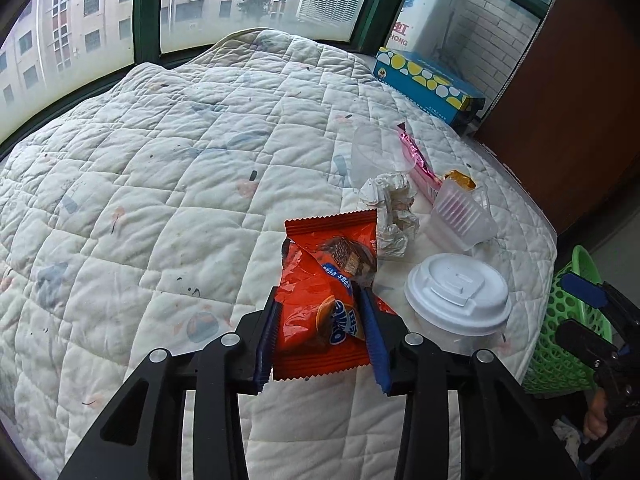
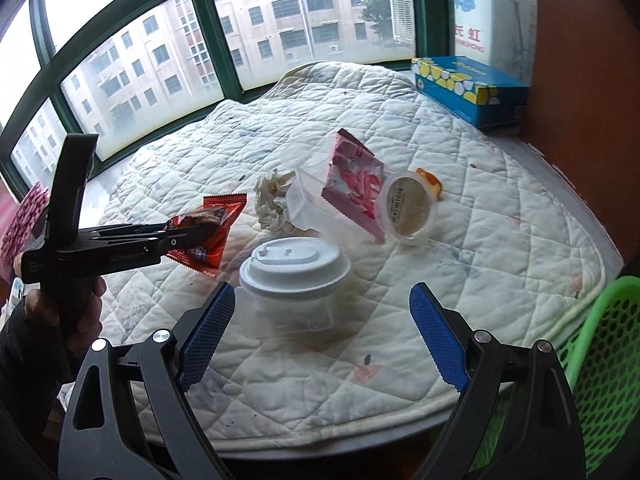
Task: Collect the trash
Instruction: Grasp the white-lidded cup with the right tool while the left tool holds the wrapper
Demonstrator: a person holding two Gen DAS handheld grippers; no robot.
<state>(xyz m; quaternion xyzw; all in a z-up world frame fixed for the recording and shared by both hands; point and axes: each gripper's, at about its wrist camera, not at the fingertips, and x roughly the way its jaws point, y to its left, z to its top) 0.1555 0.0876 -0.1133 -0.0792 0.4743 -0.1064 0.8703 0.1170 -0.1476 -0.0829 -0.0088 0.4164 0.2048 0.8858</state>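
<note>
My left gripper [image 1: 320,320] is shut on an orange snack wrapper [image 1: 324,276], whose lower half sits between the blue pads. The right wrist view shows that wrapper [image 2: 218,220] lifted clear of the quilted table cover [image 2: 480,240]. My right gripper [image 2: 323,292] stands open and holds nothing, its fingertips on either side of a clear cup with a white lid [image 2: 294,264] just in front. Behind the cup lie crumpled paper [image 2: 272,196], a pink wrapper [image 2: 354,184], a small tipped-over plastic tub [image 2: 408,208] and a clear cup [image 1: 372,152].
A green mesh basket [image 2: 600,360] hangs off the table's near right edge. A blue tissue box [image 2: 472,88] sits at the back right beside a brown wall. Windows run along the far side. A hand holds the left gripper's handle at the lower left.
</note>
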